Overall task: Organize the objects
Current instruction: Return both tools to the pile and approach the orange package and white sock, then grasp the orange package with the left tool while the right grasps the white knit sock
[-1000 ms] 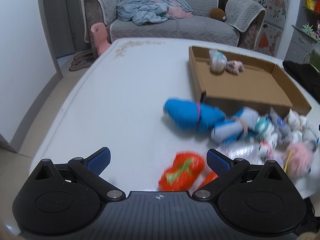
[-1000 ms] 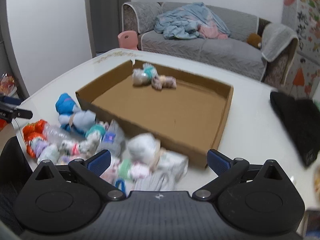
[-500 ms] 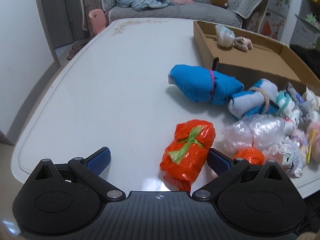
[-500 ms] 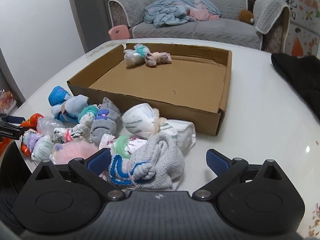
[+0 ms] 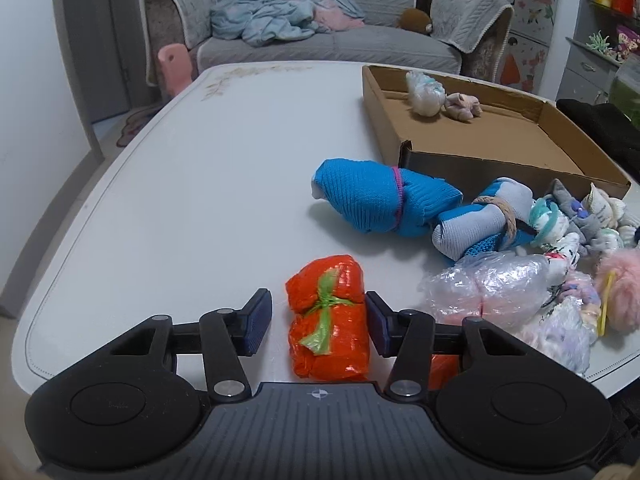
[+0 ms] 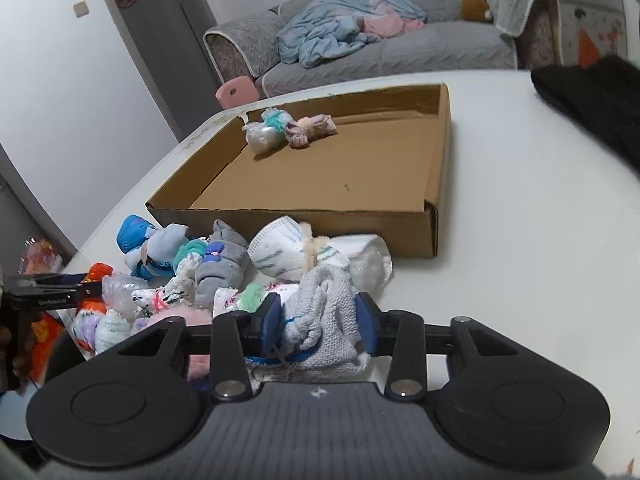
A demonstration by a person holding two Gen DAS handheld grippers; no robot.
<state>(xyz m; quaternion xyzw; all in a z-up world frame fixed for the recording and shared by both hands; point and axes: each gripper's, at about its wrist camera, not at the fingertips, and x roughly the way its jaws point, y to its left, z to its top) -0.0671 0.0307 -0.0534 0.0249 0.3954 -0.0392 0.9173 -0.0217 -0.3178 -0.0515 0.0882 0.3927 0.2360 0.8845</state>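
Note:
An orange plastic-wrapped bundle (image 5: 328, 336) tied with a green strip lies on the white table (image 5: 180, 200). My left gripper (image 5: 318, 322) straddles it with its jaws closing; the right pad touches the wrap and the left pad stands a little apart. My right gripper (image 6: 319, 320) is closing, and both pads press a grey knitted sock bundle (image 6: 324, 308) at the near edge of a pile of sock bundles (image 6: 192, 276). Behind the pile is a cardboard box (image 6: 280, 220) holding two bundles (image 6: 290, 130). A blue bundle (image 5: 380, 200) lies by the box (image 5: 472, 160).
A black cloth (image 6: 592, 96) lies on the table to the right of the box. A clear plastic bundle (image 5: 492, 284) and a pink fluffy one (image 5: 624, 284) sit just right of the left gripper. The table's near edge runs under both grippers. A sofa (image 5: 360, 44) stands beyond.
Both grippers came down onto the pile and their jaws narrowed from wide open. The left now brackets the orange bundle. The right rolled and closed on the grey sock bundle.

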